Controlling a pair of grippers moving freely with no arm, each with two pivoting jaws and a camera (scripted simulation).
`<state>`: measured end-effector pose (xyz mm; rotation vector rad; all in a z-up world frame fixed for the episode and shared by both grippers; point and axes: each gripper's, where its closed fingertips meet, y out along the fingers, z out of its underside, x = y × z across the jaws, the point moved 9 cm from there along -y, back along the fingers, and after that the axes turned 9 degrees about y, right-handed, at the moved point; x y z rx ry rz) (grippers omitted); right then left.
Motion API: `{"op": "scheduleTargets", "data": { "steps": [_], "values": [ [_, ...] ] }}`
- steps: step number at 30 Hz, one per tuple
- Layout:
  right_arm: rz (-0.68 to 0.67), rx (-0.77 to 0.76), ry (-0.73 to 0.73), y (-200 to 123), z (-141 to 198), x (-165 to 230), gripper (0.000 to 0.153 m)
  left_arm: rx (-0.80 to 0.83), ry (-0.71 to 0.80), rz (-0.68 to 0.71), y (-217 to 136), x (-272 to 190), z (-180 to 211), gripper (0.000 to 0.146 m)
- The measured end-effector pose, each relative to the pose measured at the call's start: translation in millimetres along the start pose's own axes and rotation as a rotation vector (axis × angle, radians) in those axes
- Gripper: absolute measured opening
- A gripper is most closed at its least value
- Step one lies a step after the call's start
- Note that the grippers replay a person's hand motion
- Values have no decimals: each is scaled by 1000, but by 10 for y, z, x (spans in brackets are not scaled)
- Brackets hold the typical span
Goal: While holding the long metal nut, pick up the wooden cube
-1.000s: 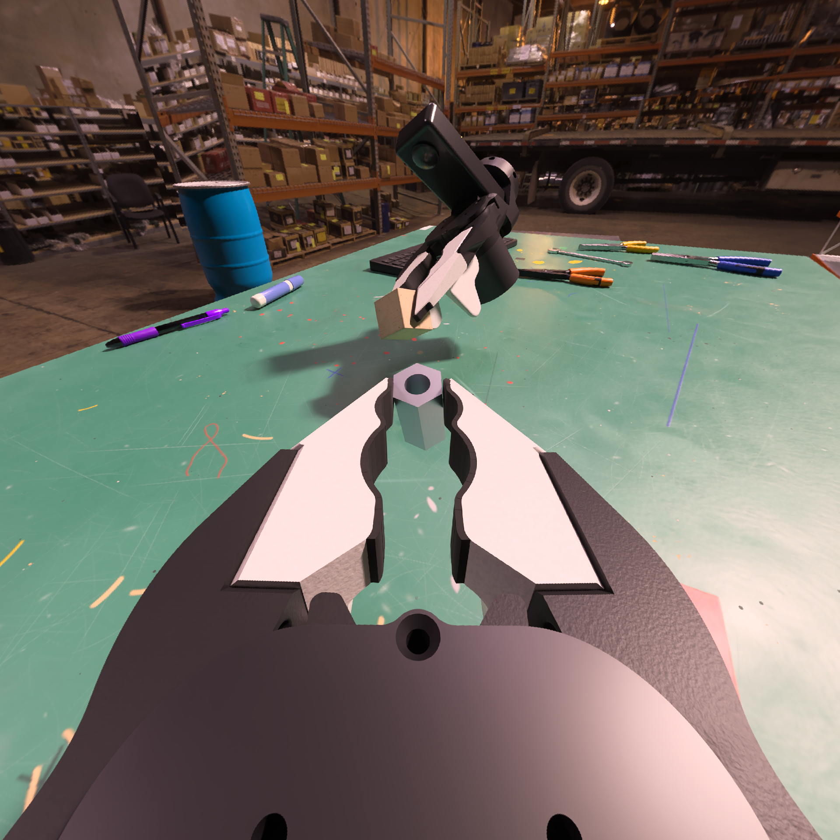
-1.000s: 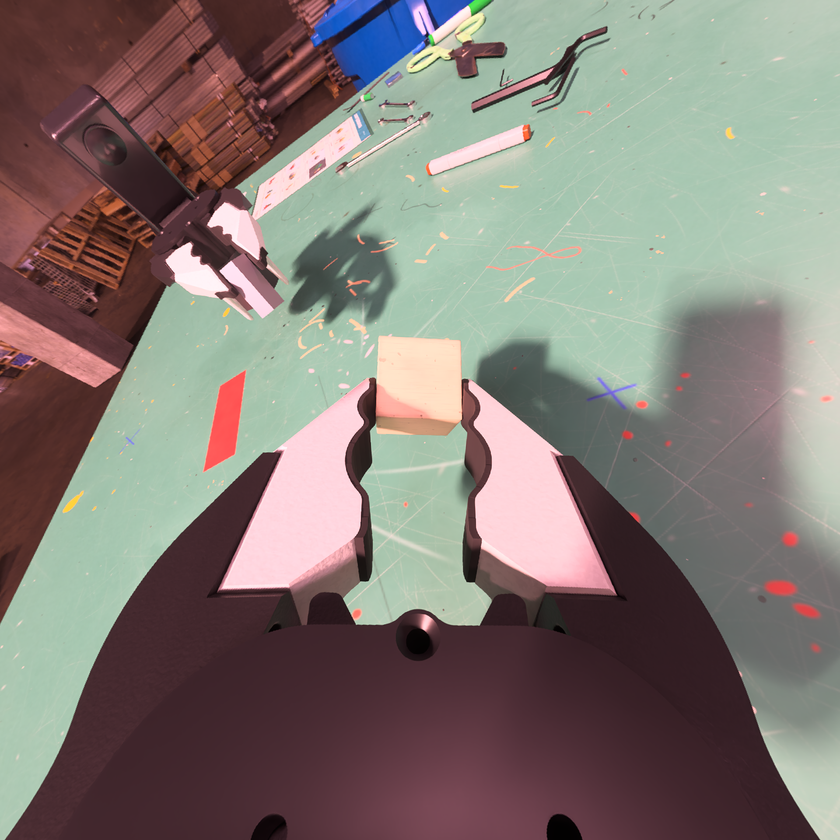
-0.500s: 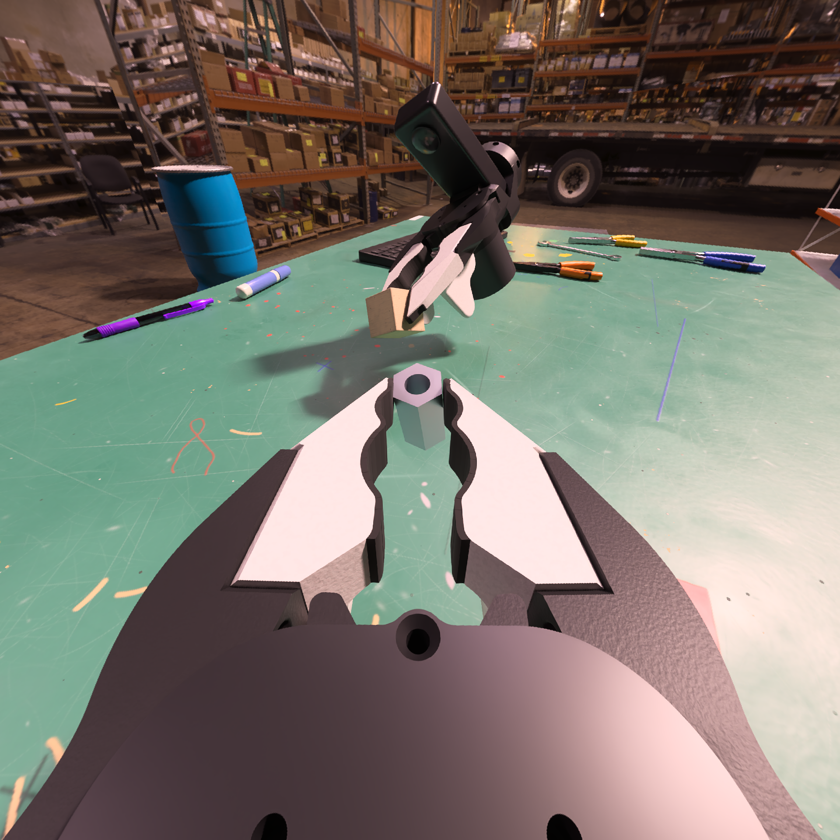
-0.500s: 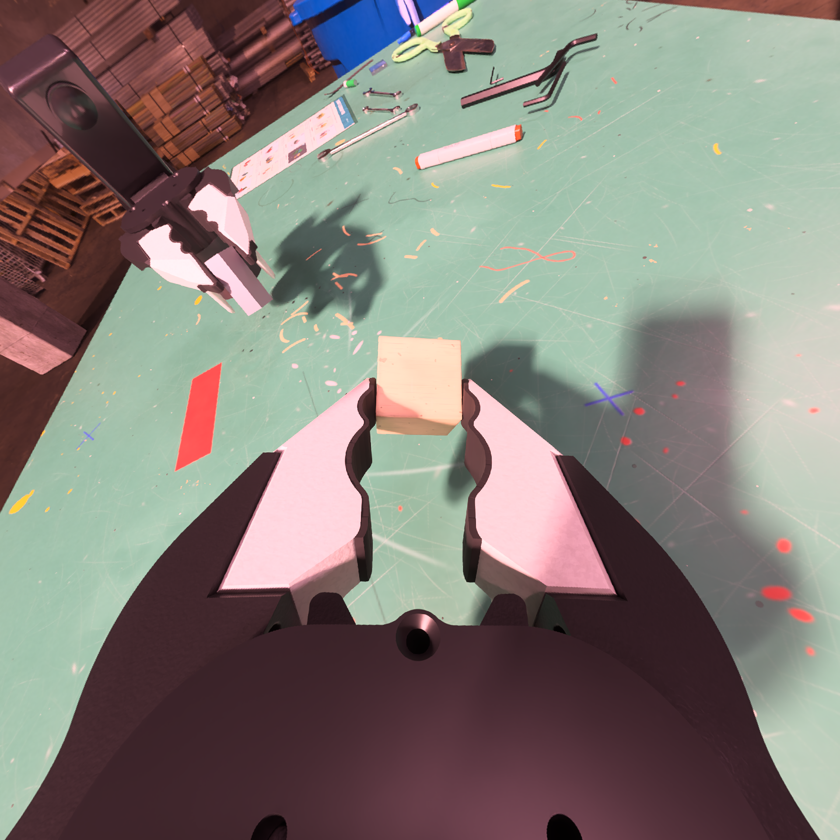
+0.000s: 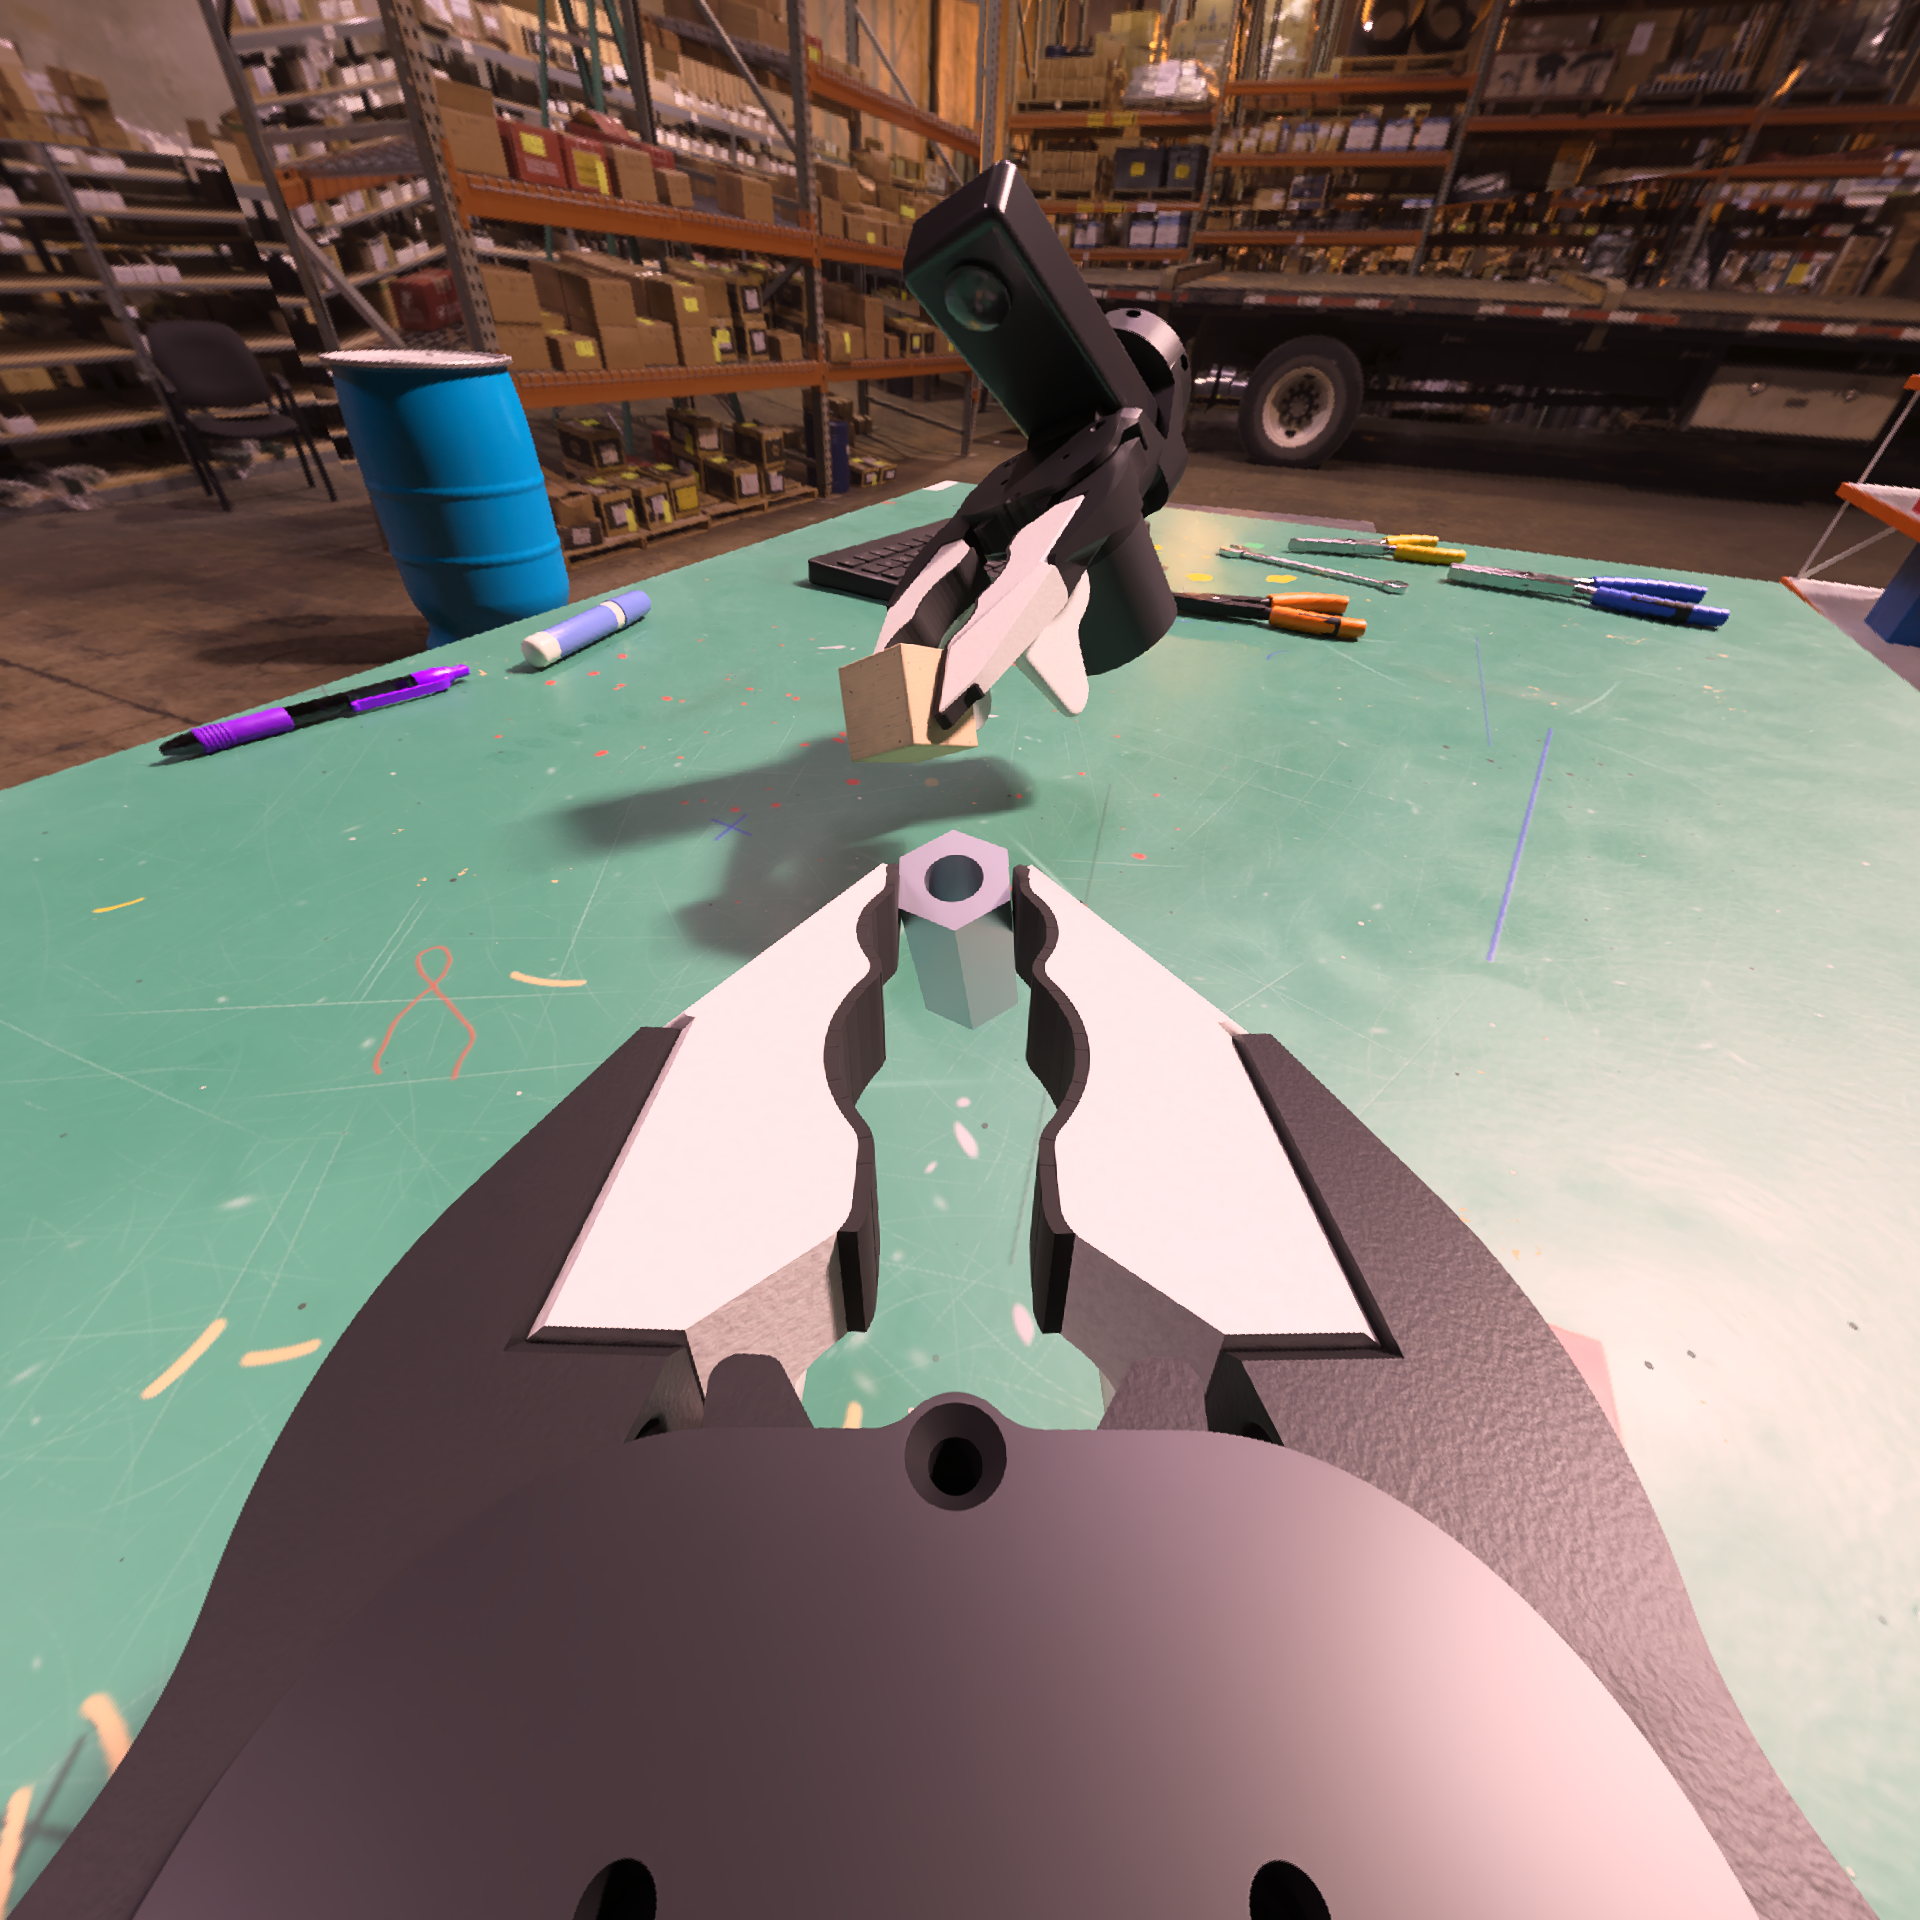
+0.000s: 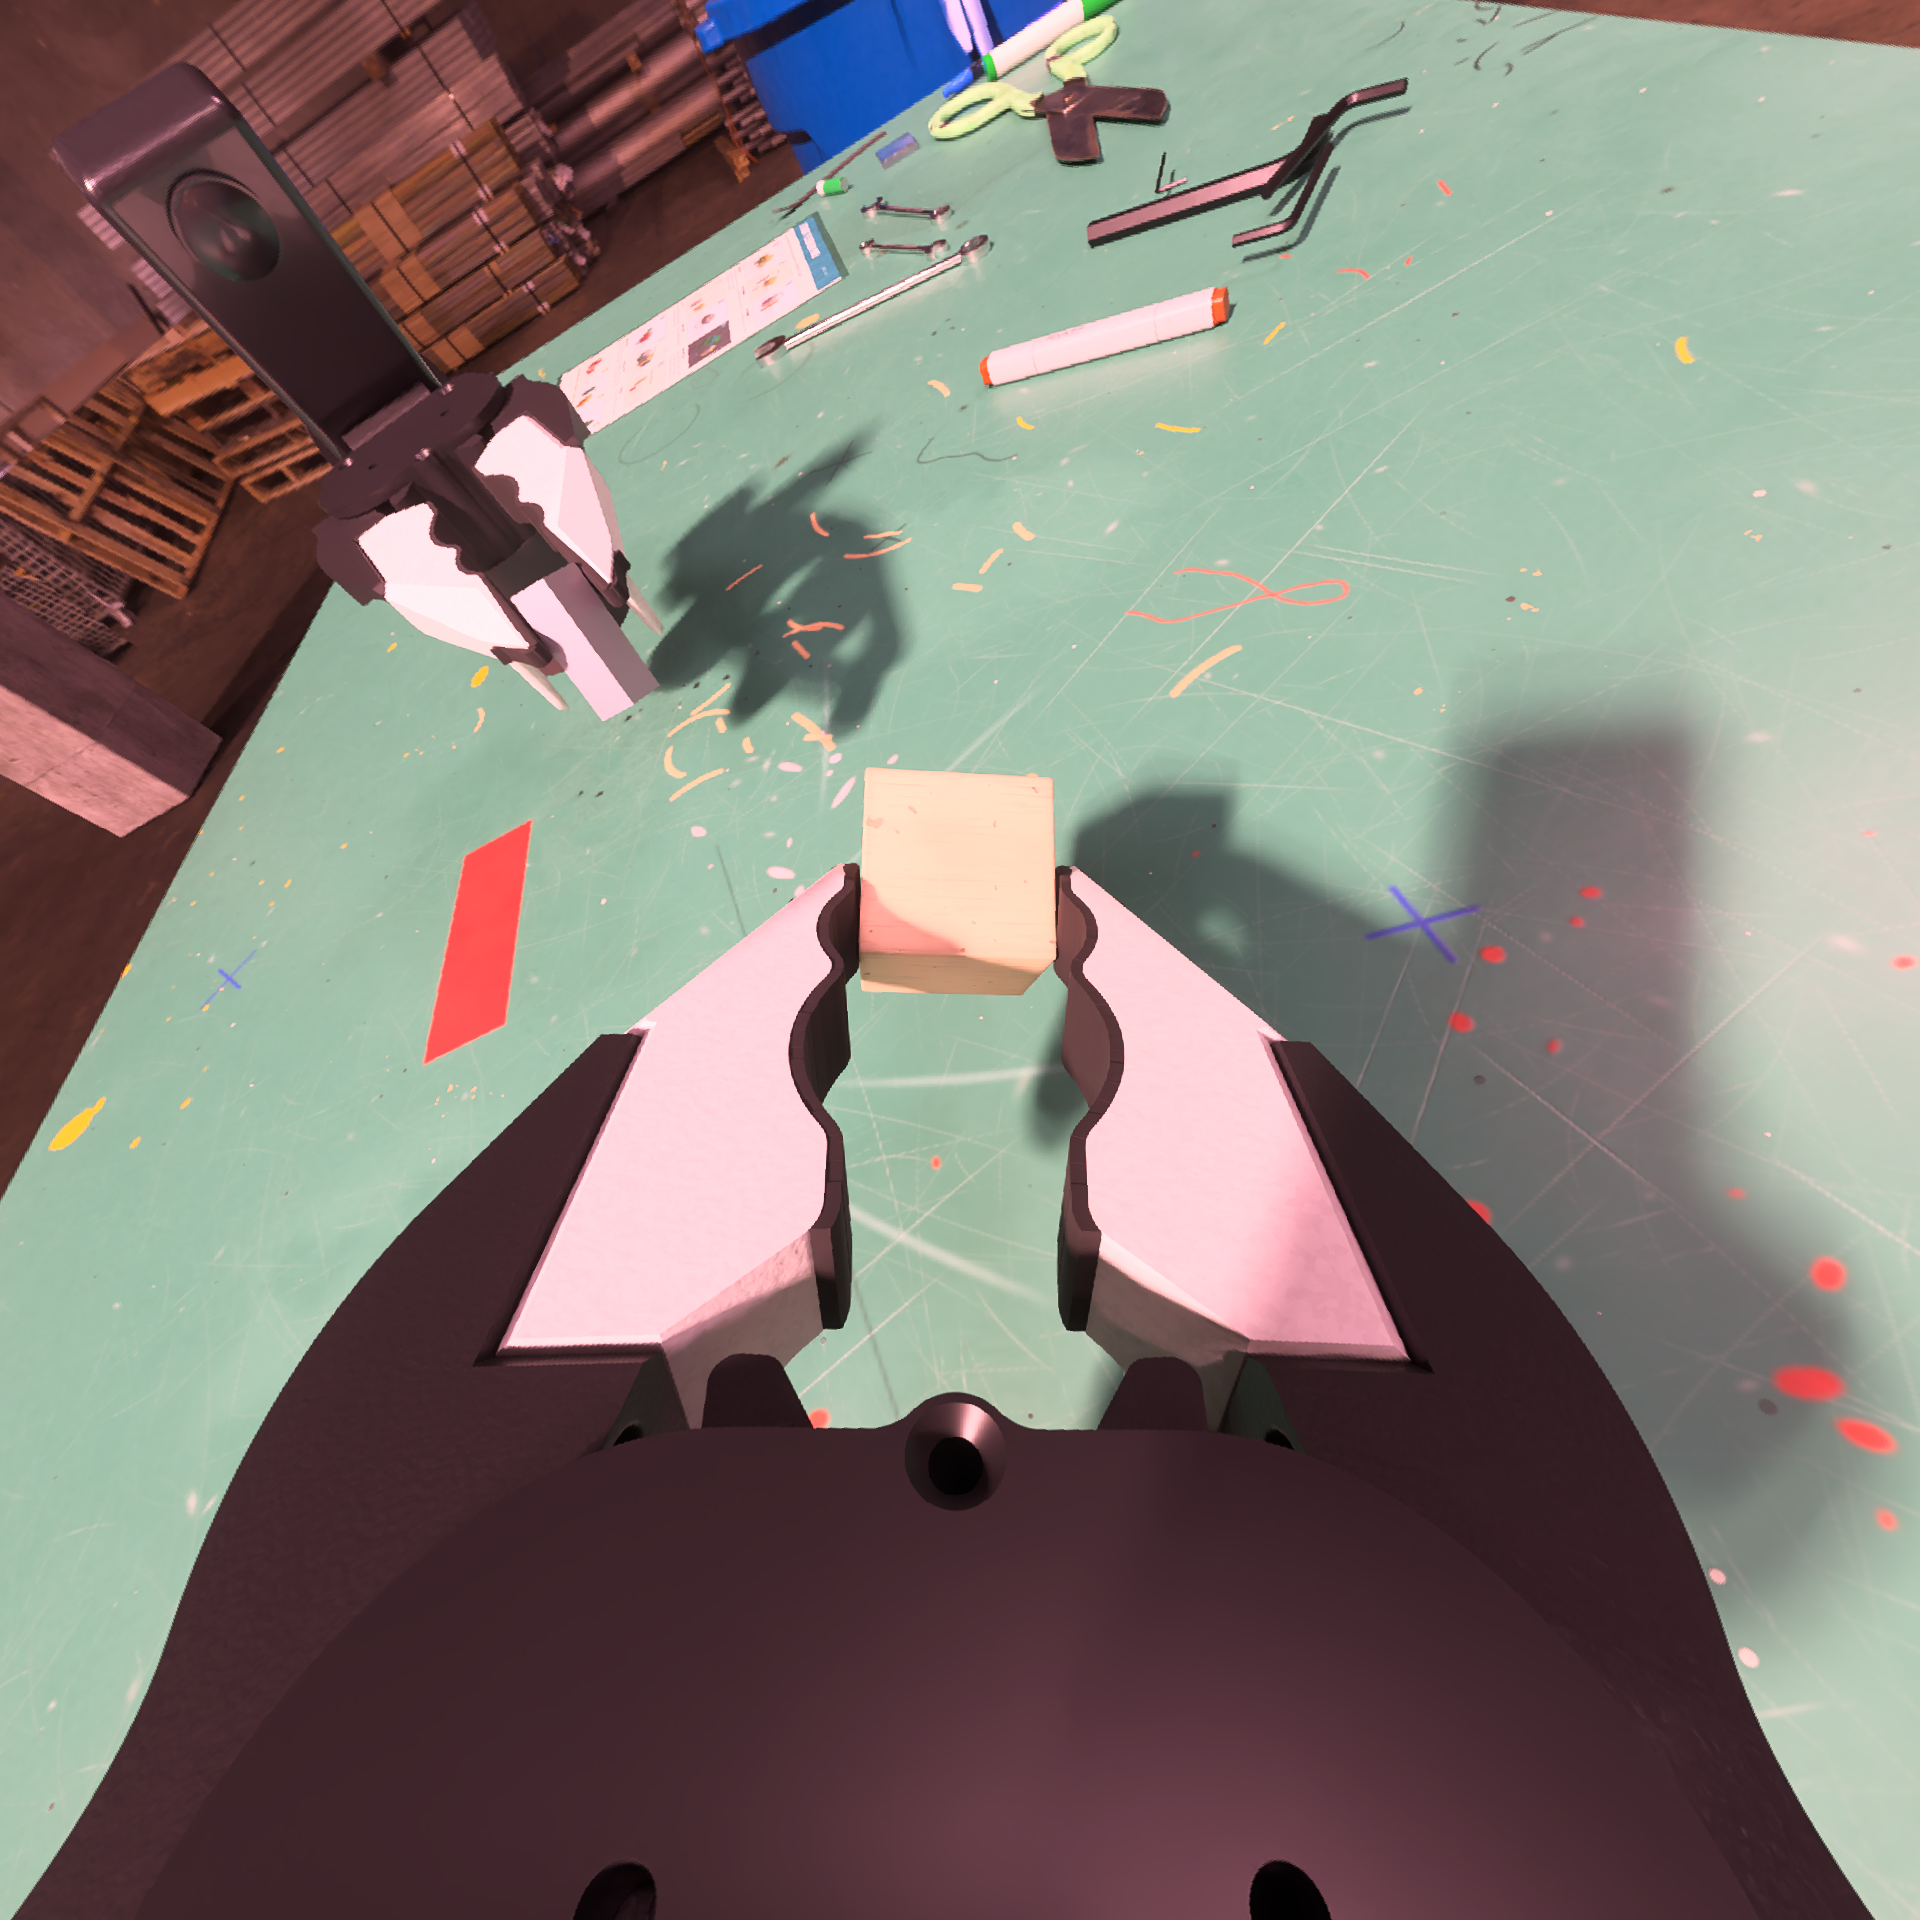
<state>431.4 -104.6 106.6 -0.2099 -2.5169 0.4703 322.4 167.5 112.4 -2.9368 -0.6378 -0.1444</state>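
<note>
Left claw is clamped on the long metal nut, which stands upright between the fingertips, clear of the green surface (its shadow falls well behind it). Right claw is clamped on the wooden cube, held above the surface with its shadow apart from it. Judged: both grasps made, cube picked up, task essentially complete; only holding steady is left.

Blue drum cut off top edge
</note>
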Motion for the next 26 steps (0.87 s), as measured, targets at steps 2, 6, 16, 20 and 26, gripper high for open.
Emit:
{"op": "scheduleTargets", "data": {
  "steps": [2, 6, 16, 20, 26],
  "values": [
    [-7, 0, 3, 1, 1, 5, 37, -3, 9, -4, -2, -10, -1, 21],
    [-17, 2, 7, 2, 2, 13, 37, 5, 38, -2, 7, -39, -1, 21],
    [-22, -1, 7, -9, -4, 29, 37, 0, 56, 0, 6, -58, -3, 21],
    [-22, 1, 8, -8, -1, 27, 37, 5, 61, 4, 13, -65, -2, 21],
    [-27, 9, 11, -5, 4, 30, 37, 7, 52, 11, 18, -59, 0, 21]
  ]
}}
